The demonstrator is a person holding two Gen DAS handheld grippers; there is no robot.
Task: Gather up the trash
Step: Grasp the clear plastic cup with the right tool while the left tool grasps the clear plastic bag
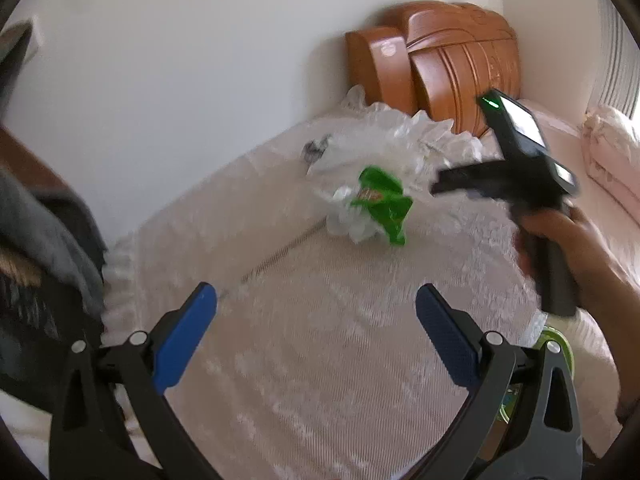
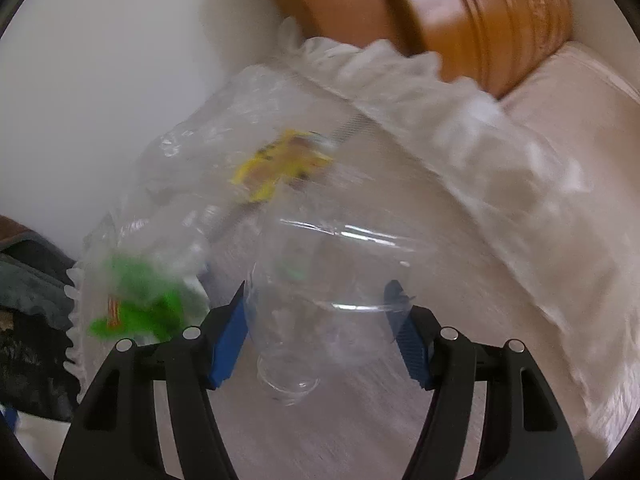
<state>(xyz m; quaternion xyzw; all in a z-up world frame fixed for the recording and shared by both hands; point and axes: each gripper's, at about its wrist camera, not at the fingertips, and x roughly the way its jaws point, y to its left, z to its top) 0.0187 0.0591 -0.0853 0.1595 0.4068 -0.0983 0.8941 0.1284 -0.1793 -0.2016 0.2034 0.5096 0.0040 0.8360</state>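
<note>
Right gripper (image 2: 320,336), fingers clamped on a clear cup (image 2: 316,300) at lower centre, carries it toward the bag (image 2: 180,184) at upper left; left gripper (image 1: 316,332) waits, fingers apart and empty.

White wall (image 1: 180,60), carved wooden headboard (image 1: 452,60) (orange-brown), lace-covered bed (image 1: 320,340).

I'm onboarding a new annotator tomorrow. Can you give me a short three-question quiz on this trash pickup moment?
1. True or false: the left gripper holds the green wrapper.
2. What sits between the right gripper fingers? A) clear plastic bottle B) yellow wrapper C) towel
3. What colour are the gripper pads?

Key:
1. False; it is open and empty, the wrapper lying ahead on the lace cloth.
2. A, the clear plastic bottle. The yellow wrapper lies farther off.
3. Blue.
</note>
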